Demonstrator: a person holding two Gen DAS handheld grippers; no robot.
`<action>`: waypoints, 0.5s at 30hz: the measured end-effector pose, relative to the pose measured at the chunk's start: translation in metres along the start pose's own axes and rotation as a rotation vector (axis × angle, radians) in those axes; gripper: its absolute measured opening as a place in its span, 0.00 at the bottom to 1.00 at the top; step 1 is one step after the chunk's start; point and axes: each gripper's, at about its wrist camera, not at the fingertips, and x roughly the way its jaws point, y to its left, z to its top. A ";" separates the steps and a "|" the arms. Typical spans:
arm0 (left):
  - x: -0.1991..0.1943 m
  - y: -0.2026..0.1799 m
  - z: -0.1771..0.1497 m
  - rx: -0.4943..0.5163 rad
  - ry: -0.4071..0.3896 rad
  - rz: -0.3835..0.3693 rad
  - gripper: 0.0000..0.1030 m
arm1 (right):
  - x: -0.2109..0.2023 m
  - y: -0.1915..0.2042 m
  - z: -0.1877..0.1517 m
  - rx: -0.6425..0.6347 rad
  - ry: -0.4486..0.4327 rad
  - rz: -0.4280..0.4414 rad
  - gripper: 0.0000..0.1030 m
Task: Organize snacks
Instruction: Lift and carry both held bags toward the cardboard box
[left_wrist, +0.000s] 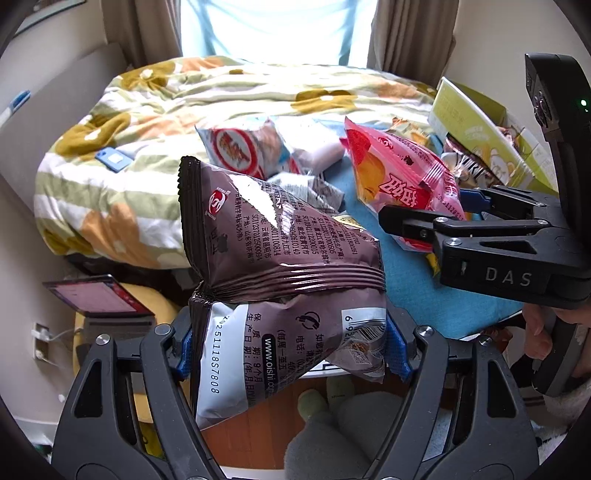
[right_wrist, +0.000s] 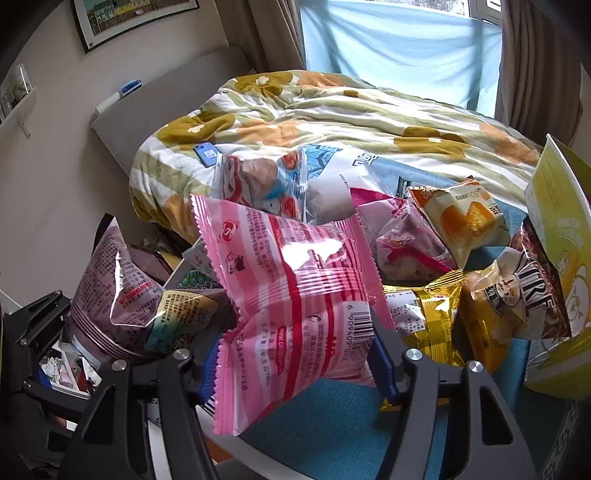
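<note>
My left gripper (left_wrist: 291, 345) is shut on a brown snack bag (left_wrist: 280, 258) and holds it up past the near edge of the blue table (left_wrist: 424, 295). My right gripper (right_wrist: 295, 354) is shut on a pink striped snack bag (right_wrist: 295, 295) above the table (right_wrist: 332, 424). In the left wrist view the right gripper (left_wrist: 413, 221) comes in from the right with the pink bag (left_wrist: 399, 173). In the right wrist view the brown bag (right_wrist: 114, 291) shows at the left. Several other snack bags lie on the table: a gold bag (right_wrist: 424, 317), an orange-and-cream bag (right_wrist: 461, 221), a blue-and-white bag (right_wrist: 266, 184).
An open yellow-green cardboard box (right_wrist: 557, 229) stands at the table's right side, also seen in the left wrist view (left_wrist: 476, 125). A bed with a flowered quilt (left_wrist: 177, 110) lies behind the table. A laptop (left_wrist: 99, 299) and a grey plush toy (left_wrist: 332, 435) sit on the floor below.
</note>
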 end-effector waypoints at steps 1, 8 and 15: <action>-0.005 -0.001 0.002 -0.002 -0.007 -0.005 0.72 | -0.006 0.000 0.001 0.005 -0.009 0.003 0.59; -0.040 -0.011 0.035 0.027 -0.095 -0.042 0.72 | -0.057 0.001 0.015 0.023 -0.085 -0.022 0.59; -0.061 -0.037 0.083 0.099 -0.182 -0.094 0.72 | -0.111 -0.018 0.030 0.083 -0.174 -0.096 0.59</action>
